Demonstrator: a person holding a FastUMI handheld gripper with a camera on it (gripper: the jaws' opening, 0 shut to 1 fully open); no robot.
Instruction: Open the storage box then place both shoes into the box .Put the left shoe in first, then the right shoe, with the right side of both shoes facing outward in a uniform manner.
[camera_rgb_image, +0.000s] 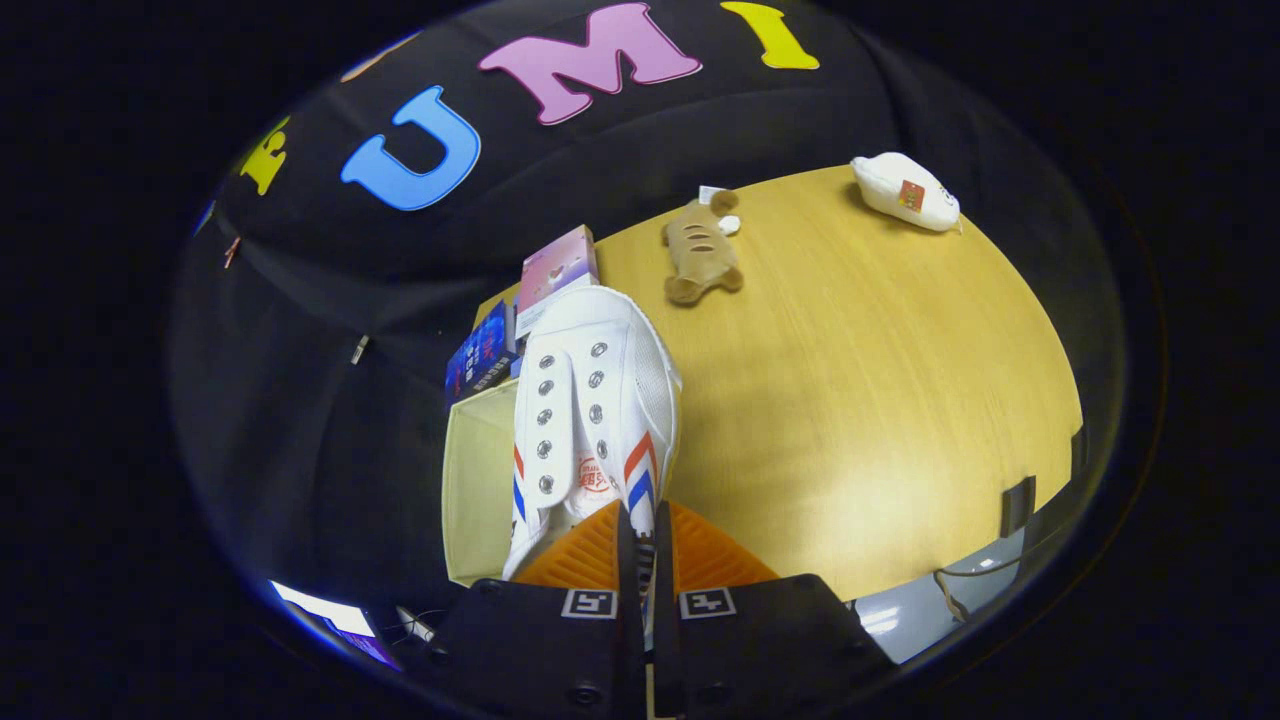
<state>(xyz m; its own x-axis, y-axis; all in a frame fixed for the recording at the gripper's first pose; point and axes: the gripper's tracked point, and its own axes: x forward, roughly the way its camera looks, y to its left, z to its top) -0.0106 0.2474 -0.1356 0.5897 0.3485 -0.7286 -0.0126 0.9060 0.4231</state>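
White canvas shoe (590, 400) is pinched at its heel side by our tool (645, 545), fingers nearly together, above the cream box (478, 490) beside the wooden tabletop (850, 400).

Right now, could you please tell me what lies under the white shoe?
The hand-held gripper is shut on the white shoe, held above the pale storage box at the table's edge. The shoe covers most of the box's interior.

The tool (643, 555) points forward and slightly downward, its two ribbed fingers (585, 555) drawn almost together (only a narrow slit between them), pinching the heel edge of a white canvas sneaker with red and blue stripes (590, 400).
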